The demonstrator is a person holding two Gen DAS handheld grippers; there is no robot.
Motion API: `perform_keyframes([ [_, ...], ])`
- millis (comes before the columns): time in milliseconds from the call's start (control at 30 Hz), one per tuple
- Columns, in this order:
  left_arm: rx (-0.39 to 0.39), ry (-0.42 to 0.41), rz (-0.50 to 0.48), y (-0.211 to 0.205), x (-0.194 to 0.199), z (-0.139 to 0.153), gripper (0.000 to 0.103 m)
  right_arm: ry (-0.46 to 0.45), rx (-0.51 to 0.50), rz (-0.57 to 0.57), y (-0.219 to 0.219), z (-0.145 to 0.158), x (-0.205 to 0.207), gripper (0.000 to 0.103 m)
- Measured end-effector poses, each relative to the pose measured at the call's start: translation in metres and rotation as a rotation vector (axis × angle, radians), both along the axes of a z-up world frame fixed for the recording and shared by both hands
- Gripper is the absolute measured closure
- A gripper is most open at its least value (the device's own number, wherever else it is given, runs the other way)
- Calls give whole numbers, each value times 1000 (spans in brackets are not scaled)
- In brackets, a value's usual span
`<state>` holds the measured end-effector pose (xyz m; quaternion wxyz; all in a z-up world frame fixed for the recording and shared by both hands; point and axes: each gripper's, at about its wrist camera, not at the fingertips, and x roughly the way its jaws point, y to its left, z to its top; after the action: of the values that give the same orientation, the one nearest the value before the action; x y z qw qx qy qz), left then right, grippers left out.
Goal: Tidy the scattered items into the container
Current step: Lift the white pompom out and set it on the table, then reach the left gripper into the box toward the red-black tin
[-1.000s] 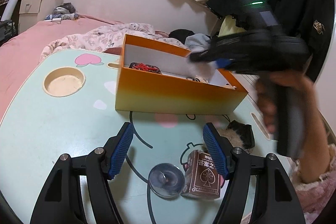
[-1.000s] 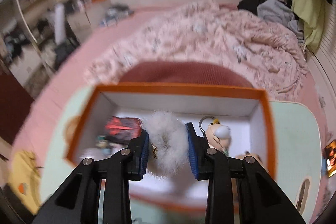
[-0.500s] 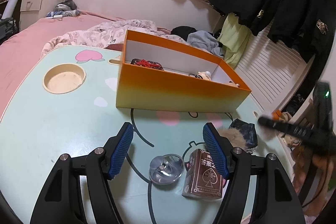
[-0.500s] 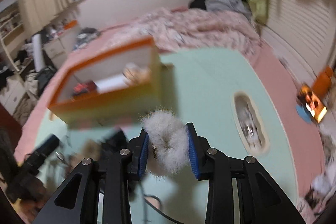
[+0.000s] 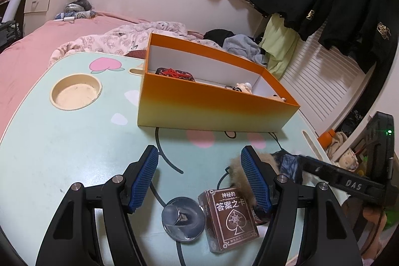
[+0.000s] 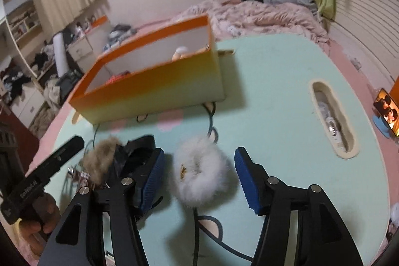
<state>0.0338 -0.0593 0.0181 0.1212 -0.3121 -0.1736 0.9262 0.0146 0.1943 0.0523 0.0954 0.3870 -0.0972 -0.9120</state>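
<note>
White fluffy scrunchie (image 6: pixel 199 170) let go on the table, outside the orange box (image 6: pixel 159 89).
It lies between the right gripper's (image 6: pixel 199 181) just-opened, spread jaws, touching neither pad; the box stands well ahead and left. Likely next: regrip, carry it in. The left gripper (image 5: pixel 199 181) is spread, empty.

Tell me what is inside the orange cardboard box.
Inside the orange cardboard box, a red-and-black item and a small cream figure toy show. The near wall hides most of the floor.
</note>
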Motion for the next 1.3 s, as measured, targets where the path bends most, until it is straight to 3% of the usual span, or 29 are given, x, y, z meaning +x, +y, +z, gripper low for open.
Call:
perform_keyframes([
  [133,19,15,-13,-4,-2,6,34,93,23,-45,-1,13,19,45],
  [200,24,6,-24,-7,-10,24,34,121,42,-43,-6,18,23,45],
  [333,-162,-101,6,-2,-54,83,34,120,53,-13,-13,19,24,44],
  [400,-252,-224,-56,11,-90,96,34,111,49,-1,-13,17,23,44],
  [433,-279,-292,-93,18,-109,96,35,108,44,2,-13,16,23,44],
  [500,-330,-392,-106,29,-139,91,51,106,33,4,-10,15,23,44],
  [667,-411,-569,-36,44,-187,63,53,105,1,2,-1,13,26,44],
  [867,-559,-599,49,57,-200,47,53,102,-43,0,5,12,28,43],
  [1033,-561,-654,69,57,-214,37,50,93,-63,5,7,11,26,43],
  [1133,-558,-698,61,58,-222,30,36,91,-73,5,9,11,26,43],
  [1300,-569,-668,61,64,-224,28,33,86,-90,4,12,9,25,43],
])
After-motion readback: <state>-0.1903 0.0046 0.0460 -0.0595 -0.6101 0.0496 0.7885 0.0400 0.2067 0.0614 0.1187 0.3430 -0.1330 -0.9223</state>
